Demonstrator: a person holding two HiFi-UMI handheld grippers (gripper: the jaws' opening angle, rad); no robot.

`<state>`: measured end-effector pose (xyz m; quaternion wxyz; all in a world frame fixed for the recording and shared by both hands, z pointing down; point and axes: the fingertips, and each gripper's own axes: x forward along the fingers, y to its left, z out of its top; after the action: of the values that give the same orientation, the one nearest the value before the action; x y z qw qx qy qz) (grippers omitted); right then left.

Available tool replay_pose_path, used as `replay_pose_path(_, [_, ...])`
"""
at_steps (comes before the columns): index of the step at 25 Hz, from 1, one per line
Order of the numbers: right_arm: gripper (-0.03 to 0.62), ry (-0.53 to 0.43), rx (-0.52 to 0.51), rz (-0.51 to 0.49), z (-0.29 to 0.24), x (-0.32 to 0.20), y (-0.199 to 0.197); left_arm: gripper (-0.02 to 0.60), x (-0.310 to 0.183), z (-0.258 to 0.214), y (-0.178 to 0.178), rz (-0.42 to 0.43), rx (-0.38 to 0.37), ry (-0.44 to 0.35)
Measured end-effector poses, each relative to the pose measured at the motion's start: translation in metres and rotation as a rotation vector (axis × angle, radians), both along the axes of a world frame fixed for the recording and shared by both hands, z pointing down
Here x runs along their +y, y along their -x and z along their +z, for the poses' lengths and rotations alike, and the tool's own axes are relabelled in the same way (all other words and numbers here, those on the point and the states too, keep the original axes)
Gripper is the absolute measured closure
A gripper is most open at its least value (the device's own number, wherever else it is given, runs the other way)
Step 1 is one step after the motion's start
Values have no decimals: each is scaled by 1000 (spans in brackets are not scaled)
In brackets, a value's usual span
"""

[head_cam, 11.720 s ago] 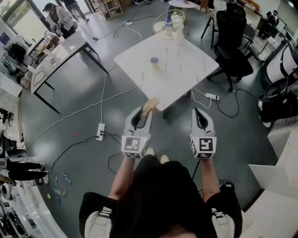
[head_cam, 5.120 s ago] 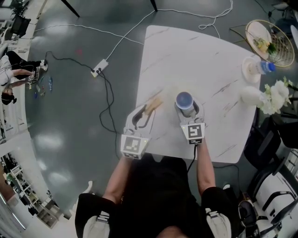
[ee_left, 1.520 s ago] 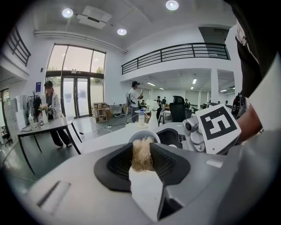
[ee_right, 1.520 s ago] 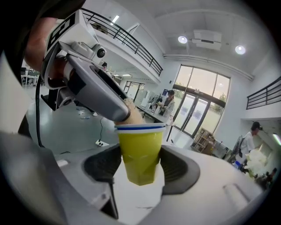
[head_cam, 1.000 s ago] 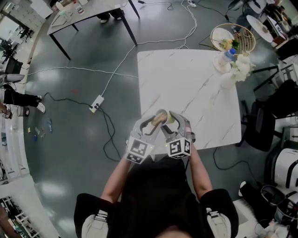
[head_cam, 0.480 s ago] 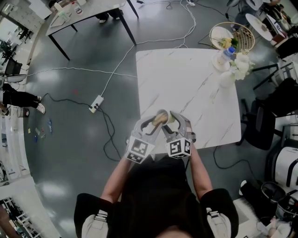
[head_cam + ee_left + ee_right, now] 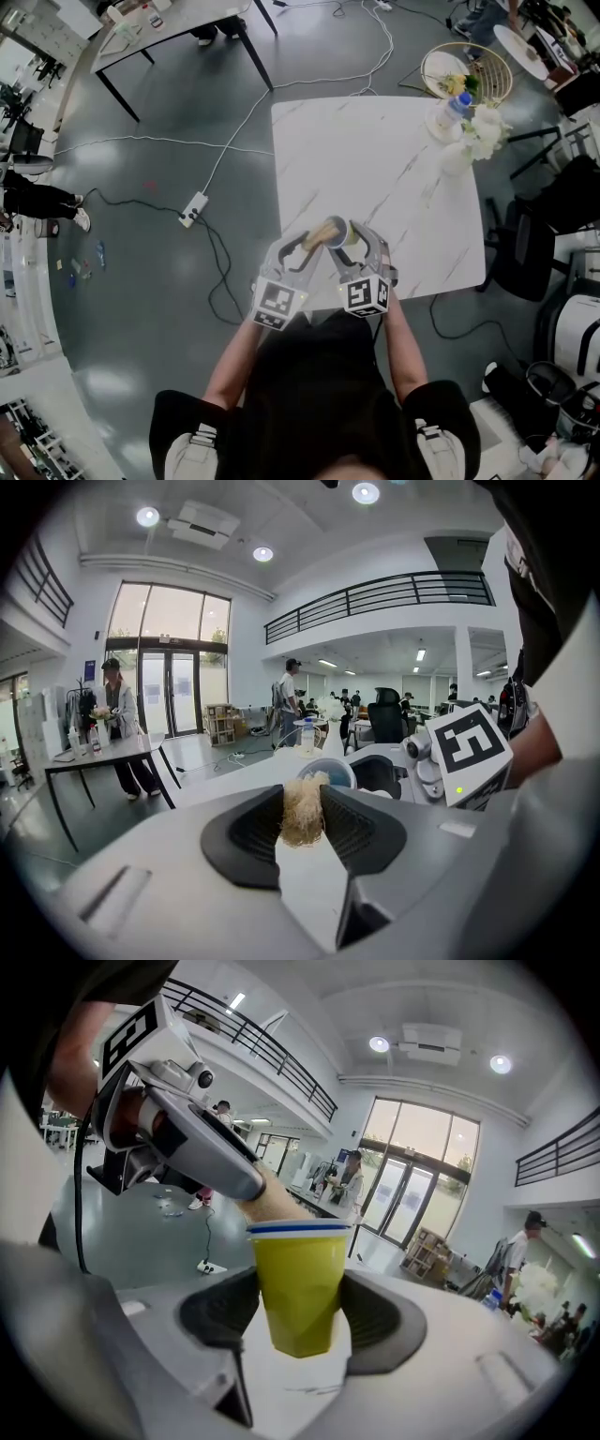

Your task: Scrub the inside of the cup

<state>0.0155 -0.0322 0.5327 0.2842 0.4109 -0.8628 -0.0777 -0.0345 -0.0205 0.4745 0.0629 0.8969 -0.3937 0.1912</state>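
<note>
R gripper (image 7: 298,1321) pinches cup (image 7: 300,1274), now lifted off table (image 7: 375,159); L gripper (image 7: 305,829) clamps scrubber (image 7: 302,808) at rim.

Bright, even daylight from tall glass doors (image 7: 173,658) beyond the left gripper (image 7: 302,805), plus round white ceiling lamps (image 7: 366,492) above it. Soft glare on glossy grey floor (image 7: 141,281) to its left. Strong fisheye bending, dark corners in gripper views.
</note>
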Motion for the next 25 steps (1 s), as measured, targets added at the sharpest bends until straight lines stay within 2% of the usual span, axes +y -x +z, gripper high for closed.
replay_pose_path(11, [315,28,-80,92,2,-22,-31,451,-16,-12,6,-82,83,-43])
replay_pose_path(19, [315,94,-181,179,31,-39,-59,451,-32,8,9,-142,117,21])
replay_pose_path(25, [315,80,-226,239,39,-59,-84,451,-51,25,-3,-154,126,52])
